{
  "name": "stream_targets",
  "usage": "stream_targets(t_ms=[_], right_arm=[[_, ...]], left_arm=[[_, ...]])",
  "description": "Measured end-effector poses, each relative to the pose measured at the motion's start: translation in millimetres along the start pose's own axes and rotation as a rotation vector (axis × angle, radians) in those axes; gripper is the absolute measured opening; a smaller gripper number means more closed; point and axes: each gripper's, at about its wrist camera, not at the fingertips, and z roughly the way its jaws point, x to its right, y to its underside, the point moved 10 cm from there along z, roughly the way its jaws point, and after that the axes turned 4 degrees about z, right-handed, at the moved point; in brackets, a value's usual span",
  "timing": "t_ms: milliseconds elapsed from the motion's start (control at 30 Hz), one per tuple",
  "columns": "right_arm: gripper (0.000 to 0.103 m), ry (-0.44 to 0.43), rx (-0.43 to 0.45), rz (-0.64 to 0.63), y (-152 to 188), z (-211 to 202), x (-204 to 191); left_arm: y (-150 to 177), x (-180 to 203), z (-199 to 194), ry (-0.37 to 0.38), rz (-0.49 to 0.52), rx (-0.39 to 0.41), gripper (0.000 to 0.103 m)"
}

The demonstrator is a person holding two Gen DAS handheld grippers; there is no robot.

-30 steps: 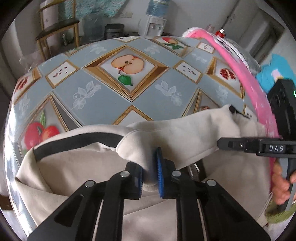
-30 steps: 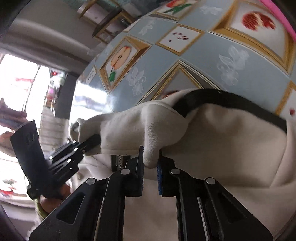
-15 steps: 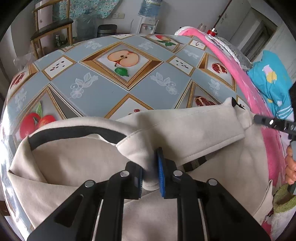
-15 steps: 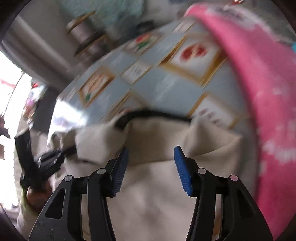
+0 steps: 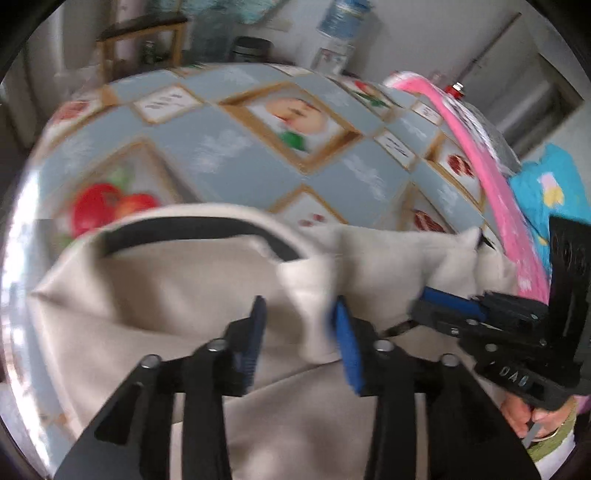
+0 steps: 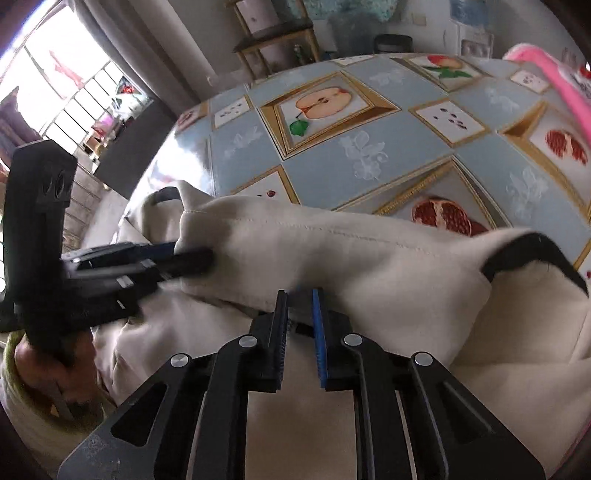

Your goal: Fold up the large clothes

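A cream garment [image 5: 192, 288] with a black-lined collar [image 5: 184, 225] lies at the near edge of the table; it also shows in the right wrist view [image 6: 332, 254]. My left gripper [image 5: 299, 314] has its jaws apart, with a fold of cream cloth loose between them. My right gripper [image 6: 299, 302] has its jaws a small gap apart at the lower edge of the folded cloth; it also shows at the right of the left wrist view [image 5: 443, 306], with its tips at the cloth.
The table [image 6: 369, 147] has a blue-grey cloth with fruit pictures. A pink rim [image 5: 476, 147] runs along the right side, with blue fabric [image 5: 554, 192] beyond. Chairs [image 6: 273, 33] and a water dispenser [image 5: 332, 37] stand behind the table.
My left gripper has opened and let go of the fold of cloth. My right gripper, wide open half a second ago, has narrowed and come back to the cloth's edge.
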Motion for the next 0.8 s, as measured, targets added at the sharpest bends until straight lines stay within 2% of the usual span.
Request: stream_targets(t_ms=[67, 133, 167, 233, 300, 367, 433, 567, 667, 733, 800], right_arm=[[0.013, -0.02, -0.006, 0.009, 0.4, -1.1, 4.4], [0.012, -0.026, -0.011, 0.011, -0.4, 0.5, 4.9], [0.012, -0.028, -0.012, 0.012, 0.4, 1.0, 5.4], [0.012, -0.029, -0.012, 0.014, 2.3, 0.5, 2.3], [0.012, -0.031, -0.007, 0.022, 1.4, 3.8, 0.8], [0.012, -0.037, -0.003, 0.029, 0.7, 5.3, 0.5], [0.012, -0.047, 0.0, 0.036, -0.5, 5.4, 1.1], [0.01, -0.036, -0.005, 0.032, 2.0, 0.9, 6.9], [0.01, -0.028, -0.007, 0.069, 2.5, -11.3, 21.6], [0.02, -0.054, 0.017, 0.115, 1.3, -27.0, 32.1], [0.038, -0.096, 0.066, 0.187, -2.7, -48.3, 47.2]], left_arm=[[-1.3, -10.4, -11.9, -0.033, -0.008, 0.028, 0.042], [-5.9, -22.5, -26.4, -0.133, -0.007, 0.068, 0.04], [-10.0, -22.3, -34.0, -0.145, -0.006, 0.09, 0.04], [-18.2, -14.2, -45.0, -0.107, -0.014, 0.136, 0.04], [-23.7, 7.1, -49.2, -0.033, 0.023, 0.159, 0.04], [-23.6, 31.0, -40.2, 0.02, 0.078, 0.126, 0.04], [-16.2, 51.6, -16.3, 0.042, 0.126, 0.041, 0.04], [-2.6, 49.2, 23.2, -0.104, 0.199, -0.049, 0.039], [-3.7, 44.4, 24.8, -0.097, 0.188, -0.023, 0.039], [-4.3, 44.5, 26.2, -0.094, 0.2, -0.021, 0.039], [-2.9, 43.9, 25.8, -0.09, 0.225, -0.014, 0.039]])
